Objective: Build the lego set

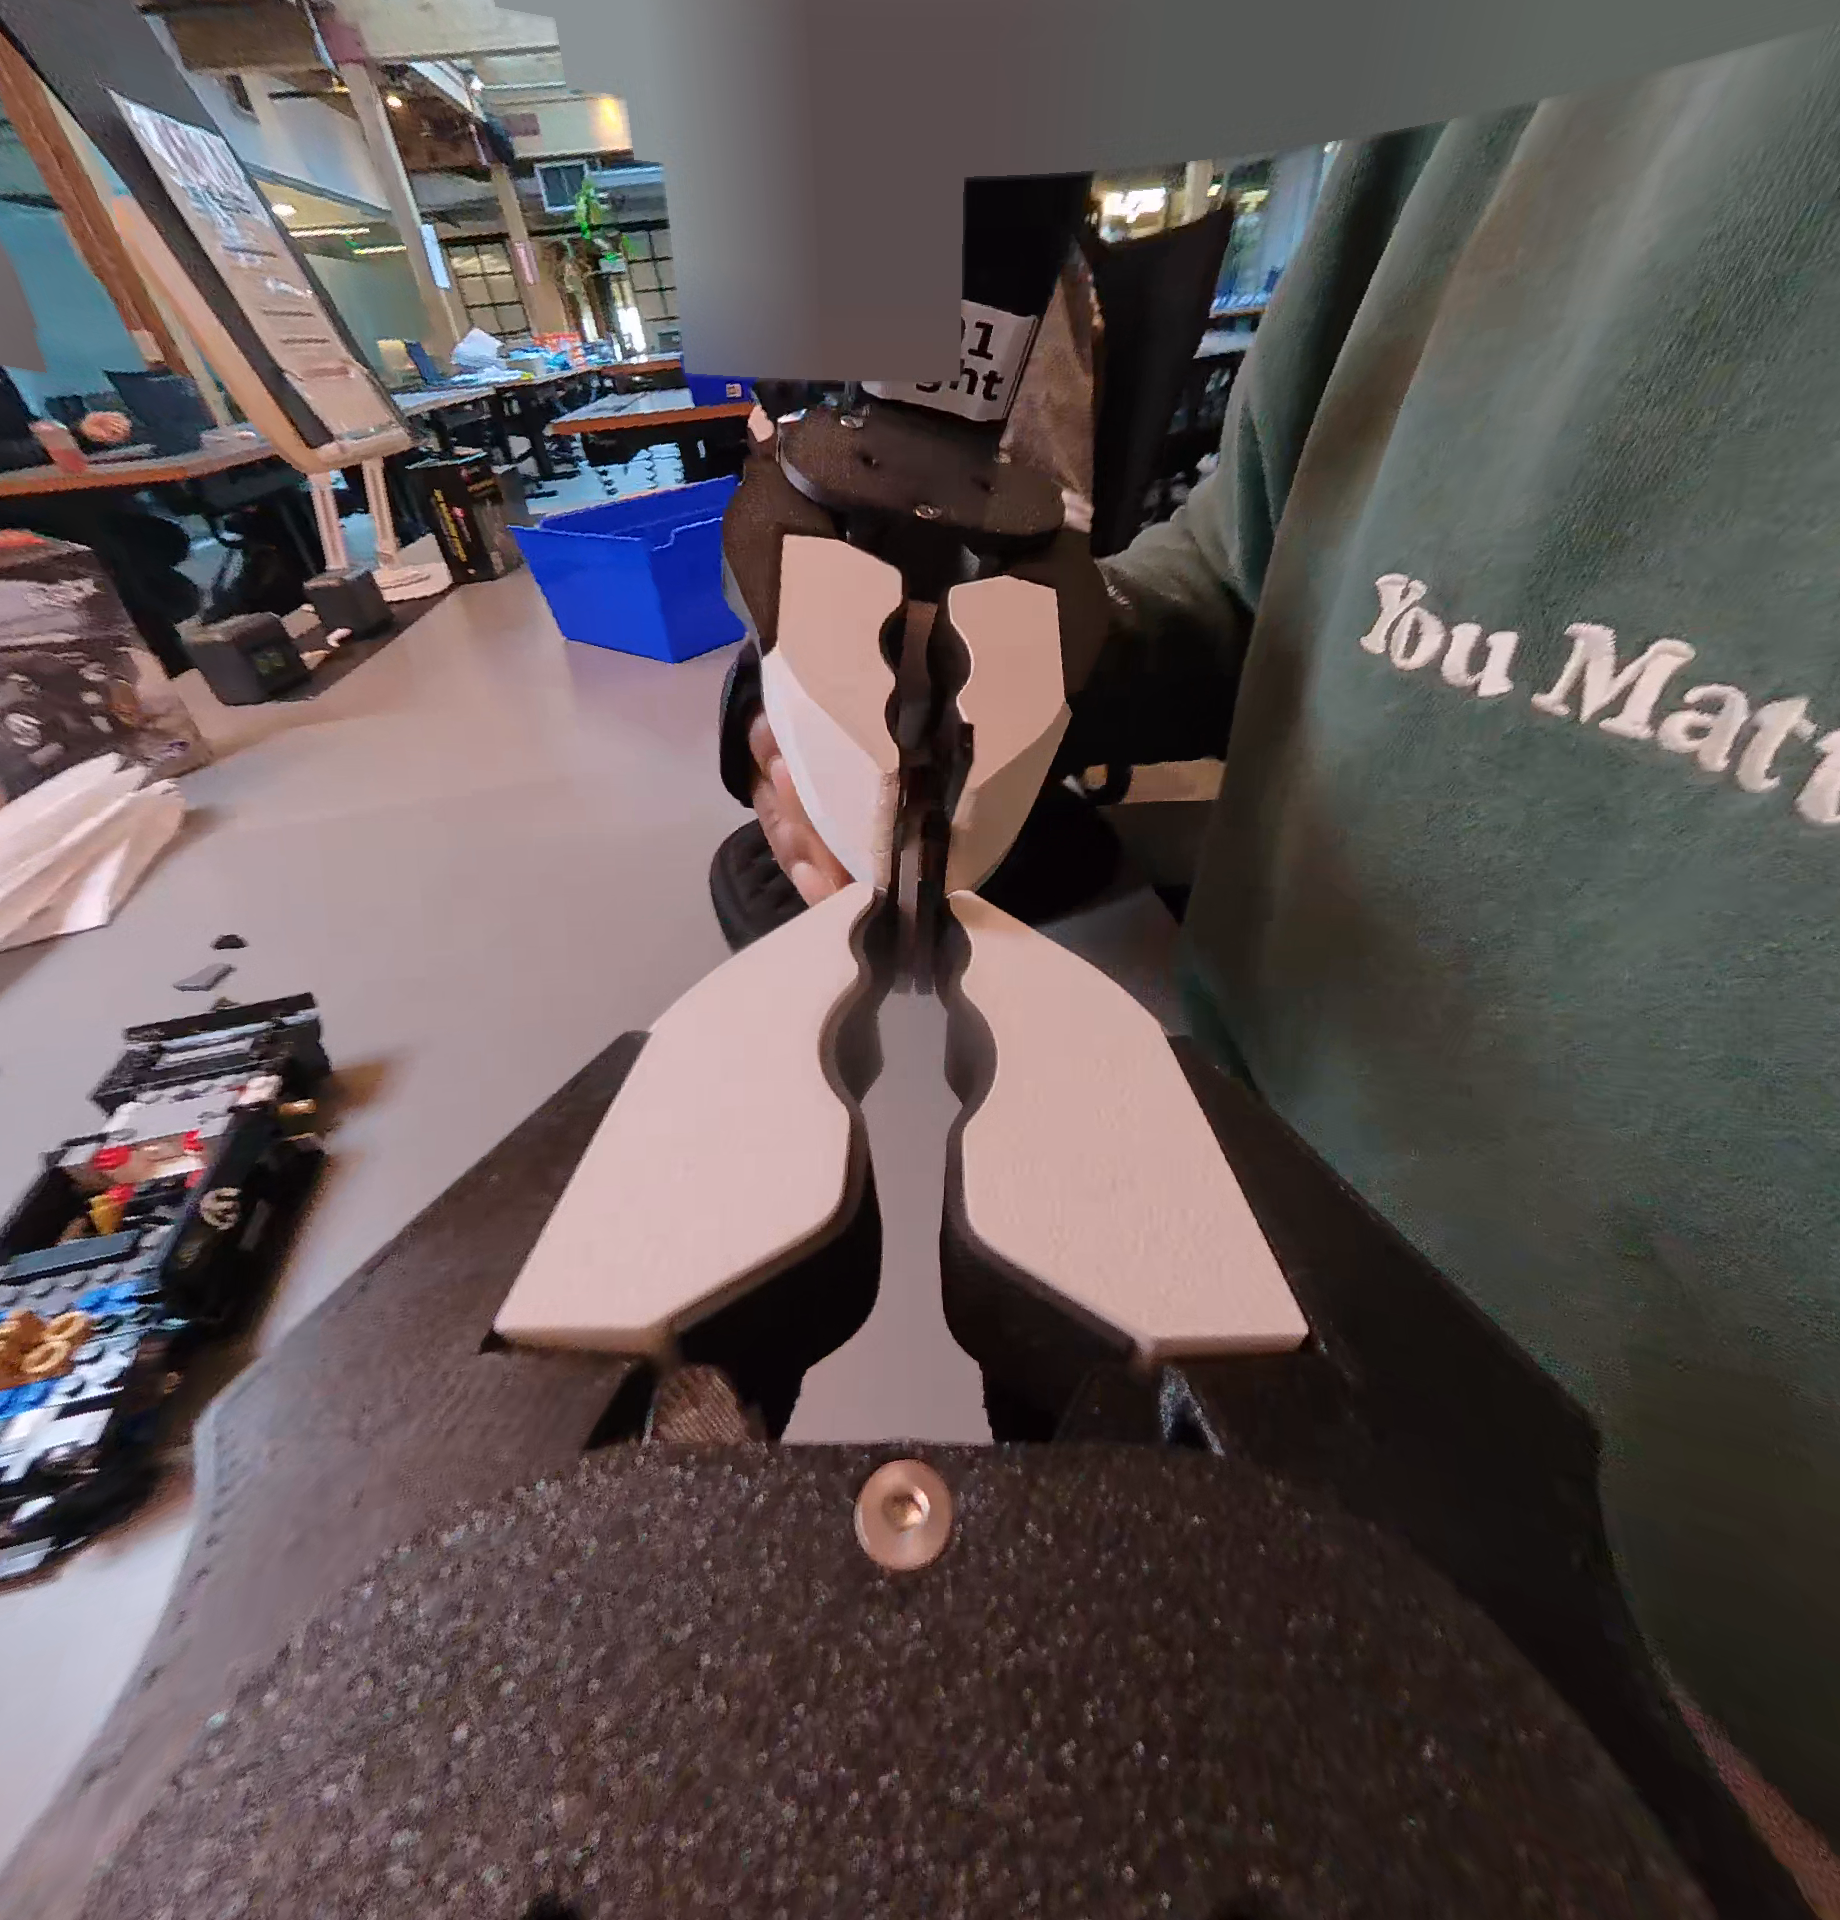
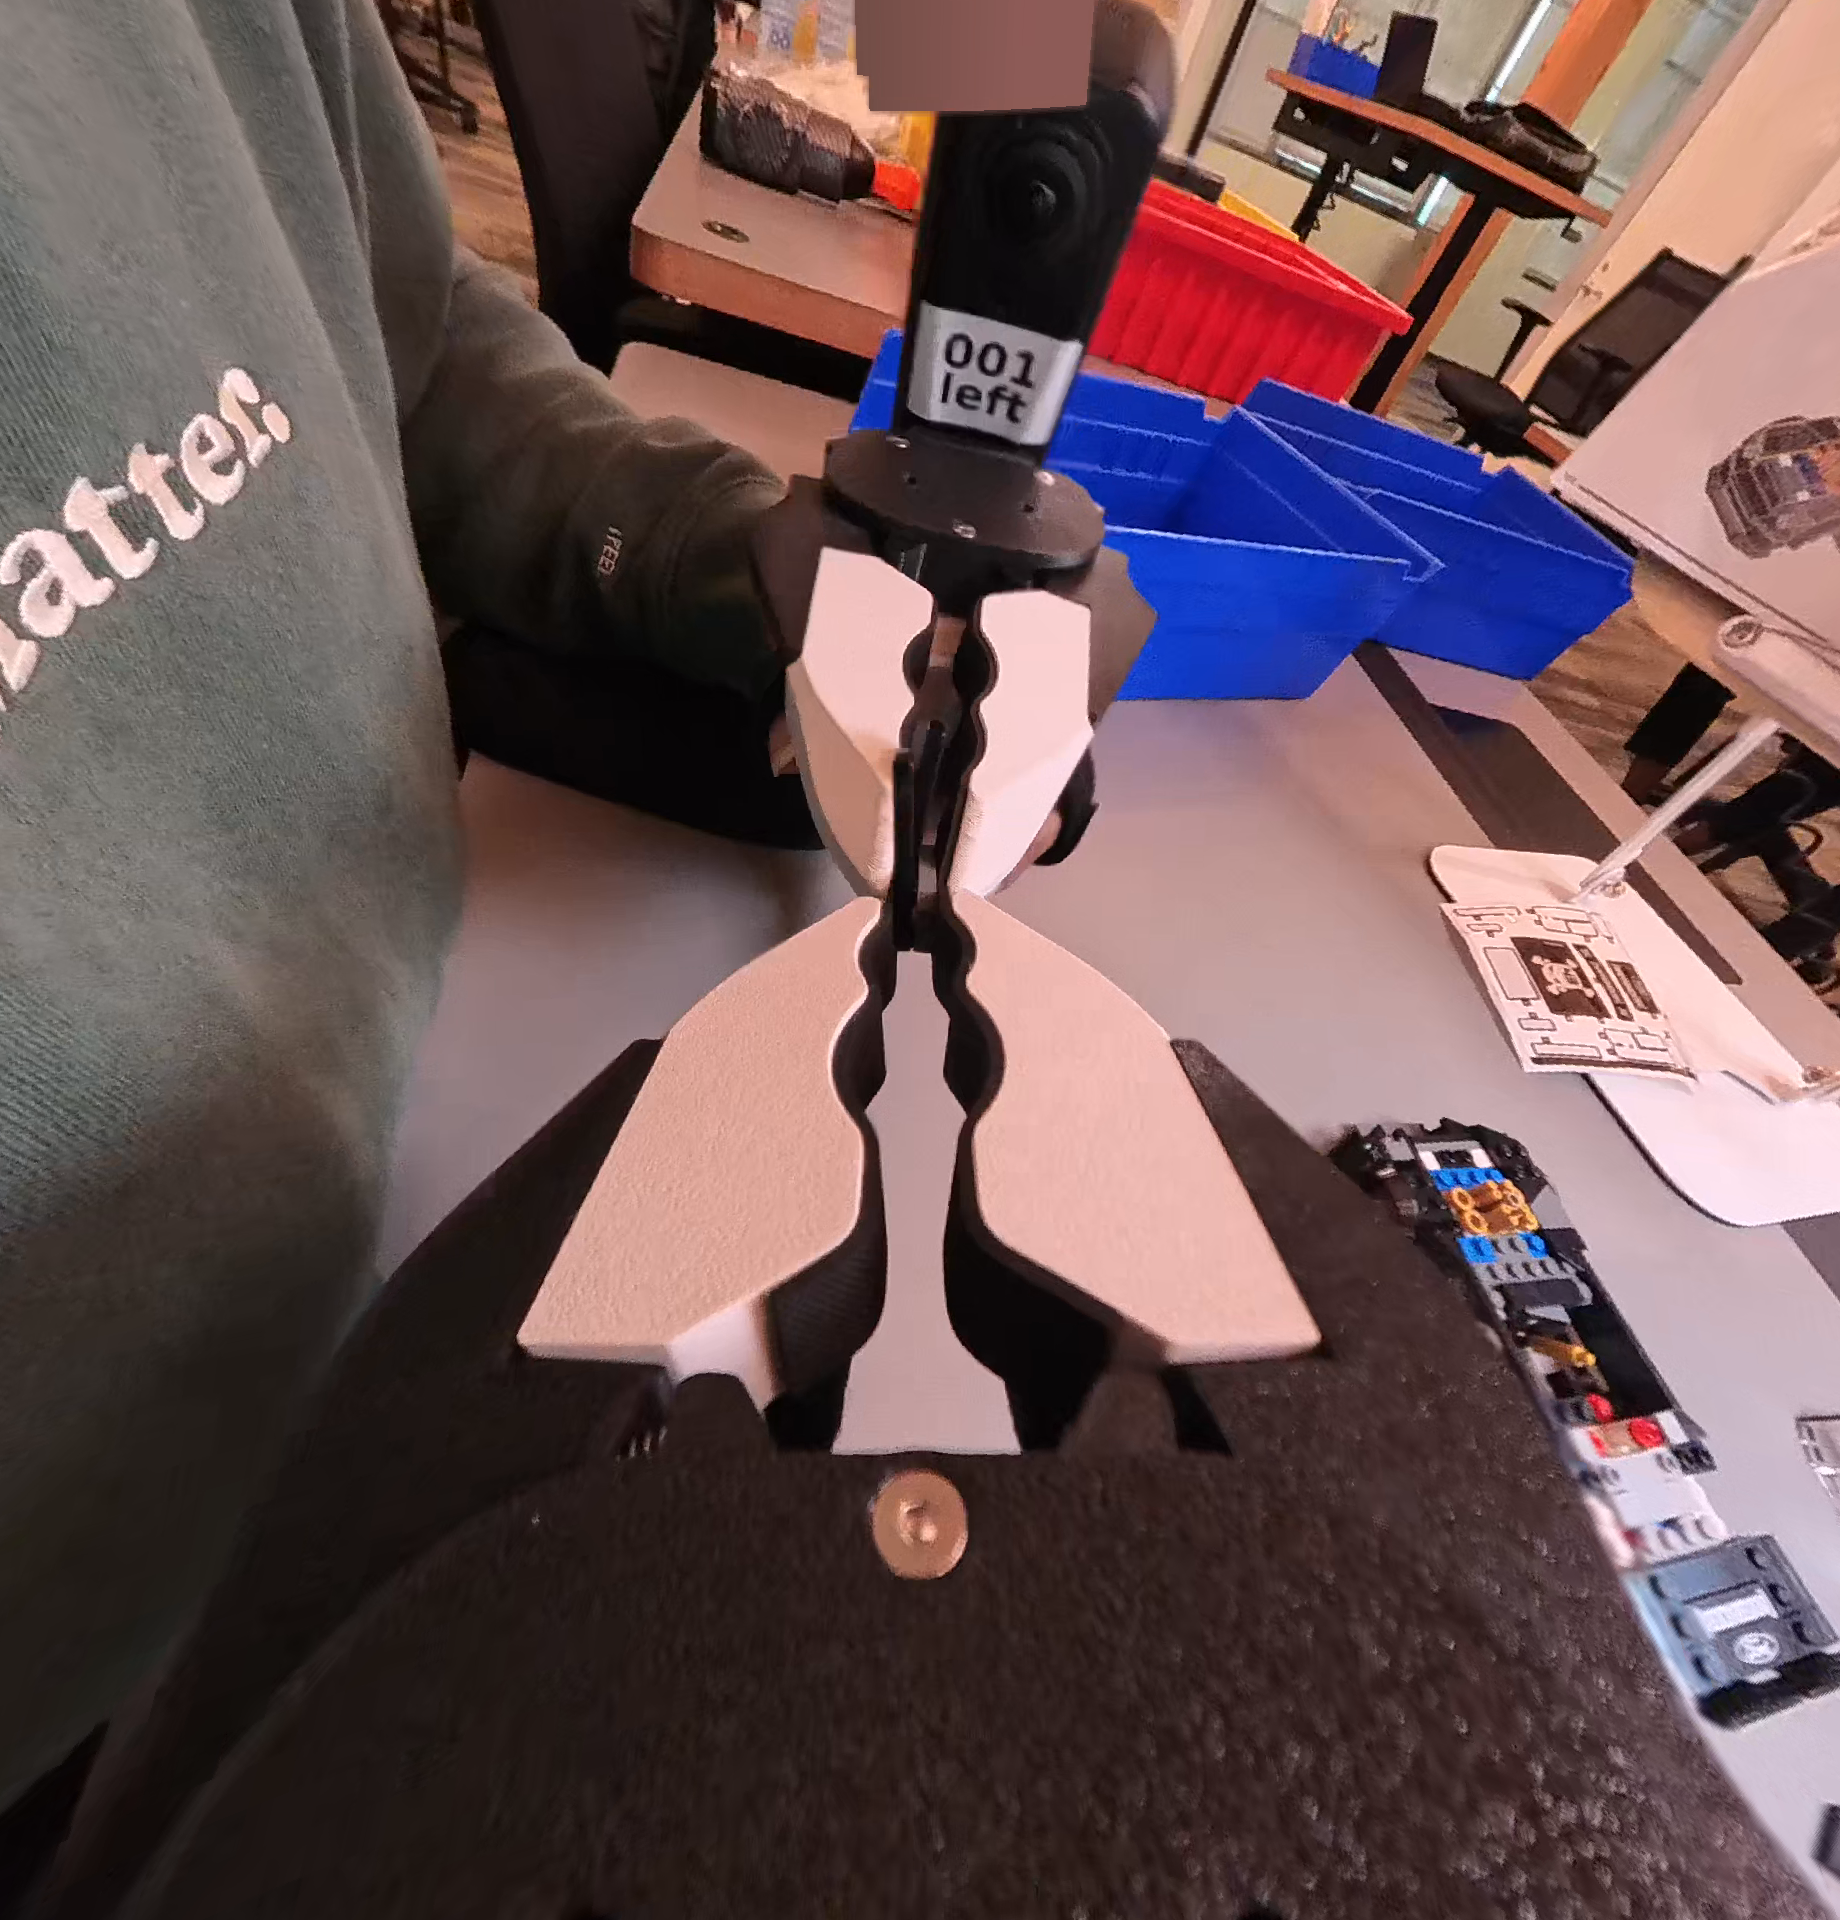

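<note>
We hold the left gripper [image 1: 911, 940] and right gripper [image 2: 914, 935] tip to tip, both clamped on one thin black piece [image 1: 916, 831]. The half-built car [image 2: 1581, 1340] lies at four o'clock on the grey table [image 2: 1259, 935], blue bins [image 2: 1311, 582] beyond.

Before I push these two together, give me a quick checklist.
1. Left gripper grip: ok, its tips are closed on the black Lego part.
2. Right gripper grip: ok, its tips are closed on the same black piece, tip to tip with the left.
3. One part or two, and whether studs line up: cannot tell, the fingers hide the joint.
4. Clearance below: ok, both grippers are held up off the table.
5. Partly built car: ok, it lies on the table, off to the side and apart from both grippers.
</note>
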Tool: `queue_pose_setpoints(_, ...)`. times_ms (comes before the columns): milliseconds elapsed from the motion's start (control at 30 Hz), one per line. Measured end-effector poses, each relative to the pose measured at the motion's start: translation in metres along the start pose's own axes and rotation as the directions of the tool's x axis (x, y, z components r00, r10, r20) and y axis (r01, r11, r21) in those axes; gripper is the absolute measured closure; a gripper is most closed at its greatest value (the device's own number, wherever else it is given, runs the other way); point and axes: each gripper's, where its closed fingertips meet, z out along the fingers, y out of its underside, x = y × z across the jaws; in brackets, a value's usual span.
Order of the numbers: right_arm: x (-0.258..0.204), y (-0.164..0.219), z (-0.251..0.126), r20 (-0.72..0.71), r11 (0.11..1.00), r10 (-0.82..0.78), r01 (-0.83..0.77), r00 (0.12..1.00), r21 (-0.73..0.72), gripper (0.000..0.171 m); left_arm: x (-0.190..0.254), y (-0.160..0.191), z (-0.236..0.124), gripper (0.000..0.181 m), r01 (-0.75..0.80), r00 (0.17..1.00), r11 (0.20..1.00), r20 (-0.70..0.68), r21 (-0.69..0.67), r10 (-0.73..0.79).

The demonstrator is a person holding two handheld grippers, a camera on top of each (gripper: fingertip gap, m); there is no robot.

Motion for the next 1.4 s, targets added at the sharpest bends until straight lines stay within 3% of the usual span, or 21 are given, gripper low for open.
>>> queue_pose_setpoints(233, -0.001, 0.003, 0.001, -0.027, 0.994, 0.109, -0.108, 0.994, 0.030, 0.164, -0.001, 0.003, 0.000, 0.174, -0.146, 0.986, 0.985, 0.064, -0.090, 0.152)
queue_pose_setpoints(800, -0.010, -0.004, -0.003, -0.066, 0.985, -0.054, 0.064, 0.996, 0.161, 0.164, 0.006, -0.001, 0.003, 0.173, -0.201, 0.977, 0.974, 0.051, -0.109, 0.207)
queue_pose_setpoints(1033, -0.006, -0.002, -0.002, -0.106, 0.987, -0.038, 0.054, 0.994, 0.154, 0.164, 0.003, 0.000, 0.002, 0.173, -0.194, 0.977, 0.974, 0.068, -0.117, 0.203)
queue_pose_setpoints(1400, -0.008, 0.001, 0.000, -0.029, 0.985, 0.066, -0.061, 0.997, 0.161, 0.164, 0.003, 0.003, 0.003, 0.173, -0.157, 0.985, 0.982, 0.054, -0.100, 0.163)
